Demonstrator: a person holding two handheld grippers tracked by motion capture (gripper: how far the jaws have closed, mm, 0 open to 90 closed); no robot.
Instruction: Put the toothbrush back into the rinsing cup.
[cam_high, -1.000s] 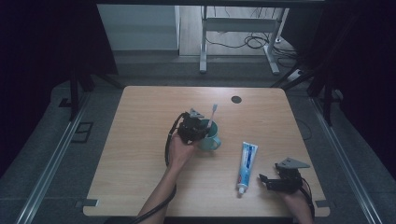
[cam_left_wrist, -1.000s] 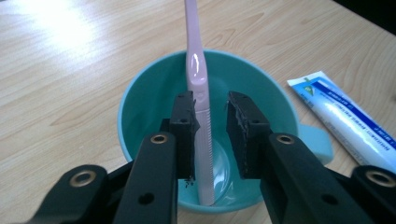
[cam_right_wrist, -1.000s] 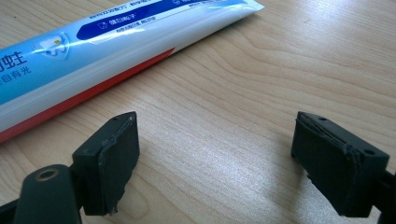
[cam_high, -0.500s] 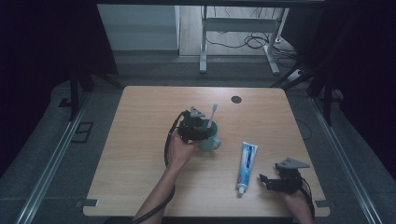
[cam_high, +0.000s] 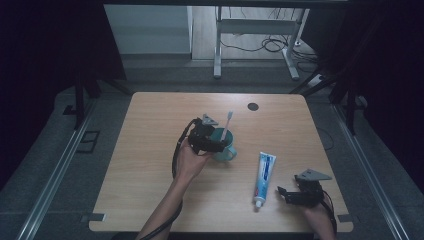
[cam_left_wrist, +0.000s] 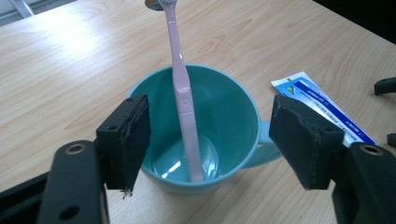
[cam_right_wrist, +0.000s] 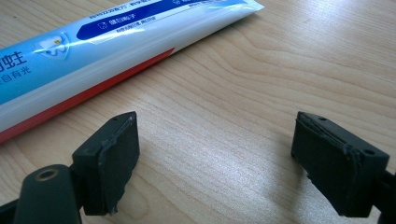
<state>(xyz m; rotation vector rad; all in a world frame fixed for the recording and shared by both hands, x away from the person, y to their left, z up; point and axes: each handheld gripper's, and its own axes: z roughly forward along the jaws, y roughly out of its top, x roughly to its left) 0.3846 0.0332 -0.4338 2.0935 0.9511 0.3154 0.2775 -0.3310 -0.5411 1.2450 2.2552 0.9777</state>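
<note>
- The right tongs (cam_high: 285, 194) rested low on the surface (cam_high: 150, 200) at the person's near right corner, jaws standing wide apart with only bare wood between them
- The tube (cam_high: 262, 178) lay flat just to the left of those tongs, apart from them, its long axis running near to far with the cap end toward the person; in the right gripper view it (cam_right_wrist: 93, 51) crossed the frame beyond the left jaw, untouched
- By my judgement the right hand was much the nearer to the tube, and a grasp would call for a short sideways shift and jaws set across the tube's width
- The left tongs (cam_left_wrist: 210, 140) sat farther in, near the middle of the surface, at the cup (cam_left_wrist: 224, 116); the jaws had just been opening and stood either side of the cup, pads clear of its wall
- The brush (cam_left_wrist: 184, 93) stood in the cup, foot on the bottom, leaning on the far rim, head up; nothing held it
- The cup's handle pointed toward the tube
- A dark round grommet (cam_high: 253, 106) sat near the far edge
- Beyond lay grey floor, a desk frame (cam_high: 255, 30) with cables, and dark curtains at both sides
</note>
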